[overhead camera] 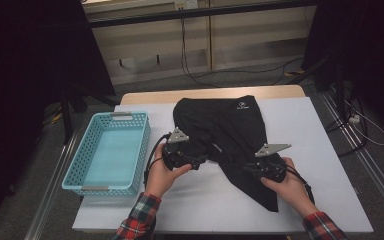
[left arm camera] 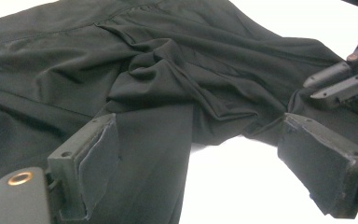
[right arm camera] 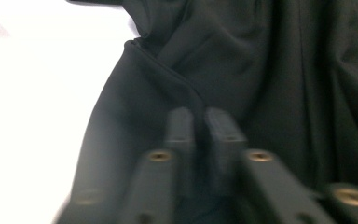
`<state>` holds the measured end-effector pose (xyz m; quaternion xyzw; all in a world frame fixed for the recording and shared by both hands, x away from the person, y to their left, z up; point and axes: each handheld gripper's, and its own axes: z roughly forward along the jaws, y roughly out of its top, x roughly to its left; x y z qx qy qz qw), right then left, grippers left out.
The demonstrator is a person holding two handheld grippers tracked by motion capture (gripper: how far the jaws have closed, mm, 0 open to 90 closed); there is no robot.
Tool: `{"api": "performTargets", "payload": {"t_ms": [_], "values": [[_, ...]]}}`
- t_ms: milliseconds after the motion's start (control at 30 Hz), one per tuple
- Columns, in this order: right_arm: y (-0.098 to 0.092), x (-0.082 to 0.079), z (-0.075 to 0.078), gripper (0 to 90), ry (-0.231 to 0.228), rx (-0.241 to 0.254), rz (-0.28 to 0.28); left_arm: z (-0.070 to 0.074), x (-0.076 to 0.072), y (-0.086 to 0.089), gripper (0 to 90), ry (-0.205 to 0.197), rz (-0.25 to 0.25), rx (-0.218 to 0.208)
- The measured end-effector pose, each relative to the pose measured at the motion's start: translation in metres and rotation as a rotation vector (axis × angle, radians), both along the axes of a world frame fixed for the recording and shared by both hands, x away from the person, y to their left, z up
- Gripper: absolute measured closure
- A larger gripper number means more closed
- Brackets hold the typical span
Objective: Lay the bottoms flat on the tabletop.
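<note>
Plaid sleeves (overhead camera: 139, 215), left gripper (overhead camera: 200, 161) wide, right gripper (overhead camera: 247, 167) seemingly pinching black garment (overhead camera: 225, 130), white table (overhead camera: 310, 135)

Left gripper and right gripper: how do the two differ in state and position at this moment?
The left gripper has its jaws wide apart, with white table showing between them; the right gripper has its jaws nearly together. The left gripper sits at the near left edge of the black garment, while the right gripper lies over the garment's lower leg part. Both are hand-held and point at the same garment.
</note>
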<state>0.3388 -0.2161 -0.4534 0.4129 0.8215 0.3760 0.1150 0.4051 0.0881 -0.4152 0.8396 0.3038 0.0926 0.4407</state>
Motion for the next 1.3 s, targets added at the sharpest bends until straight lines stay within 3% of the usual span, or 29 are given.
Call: {"api": "performTargets", "payload": {"t_ms": [167, 333, 433, 567, 633, 667, 700, 767, 933, 1133, 1167, 1200, 1300], "values": [[-0.003, -0.006, 0.007, 89.2, 0.008, 0.062, 0.014, 0.000, 0.001, -0.001, 13.1, -0.004, -0.001, -0.003], [0.001, -0.020, 0.016, 89.2, -0.021, 0.092, 0.041, 0.001, 0.001, -0.002, 13.1, -0.004, -0.006, -0.005], [0.008, -0.030, 0.019, 89.3, -0.012, 0.121, 0.085, 0.002, 0.000, -0.003, 13.1, -0.005, -0.009, -0.005], [0.028, -0.042, 0.019, 88.9, 0.001, 0.110, 0.173, 0.002, 0.000, -0.005, 13.1, -0.003, -0.012, -0.003], [0.038, -0.045, 0.018, 84.4, 0.022, 0.117, 0.211, 0.002, -0.001, -0.006, 13.2, -0.001, -0.016, -0.003], [0.042, -0.047, 0.018, 75.8, 0.015, 0.102, 0.221, 0.001, -0.001, -0.007, 13.1, -0.001, -0.018, -0.002], [0.045, -0.048, 0.019, 67.0, 0.001, 0.083, 0.215, 0.001, -0.002, -0.007, 13.1, 0.000, -0.018, -0.002], [0.044, -0.047, 0.021, 59.8, -0.023, 0.059, 0.187, -0.002, -0.003, -0.009, 13.1, 0.004, -0.023, 0.002], [0.021, -0.036, 0.028, 47.3, -0.061, 0.080, 0.059, -0.008, -0.005, -0.015, 14.6, 0.042, -0.038, -0.018], [-0.018, -0.022, 0.022, 41.5, -0.078, 0.066, -0.128, -0.015, -0.008, -0.023, 17.8, 0.043, -0.048, 0.008], [-0.018, -0.022, 0.022, 41.5, -0.078, 0.066, -0.128, -0.015, -0.008, -0.023, 18.6, 0.043, -0.048, 0.008], [-0.028, -0.019, 0.019, 40.4, -0.082, 0.067, -0.172, -0.018, -0.010, -0.028, 19.3, 0.048, -0.064, 0.015], [-0.039, -0.017, 0.017, 38.2, -0.094, 0.056, -0.213, -0.022, -0.014, -0.035, 21.7, 0.049, -0.093, 0.020]]}}
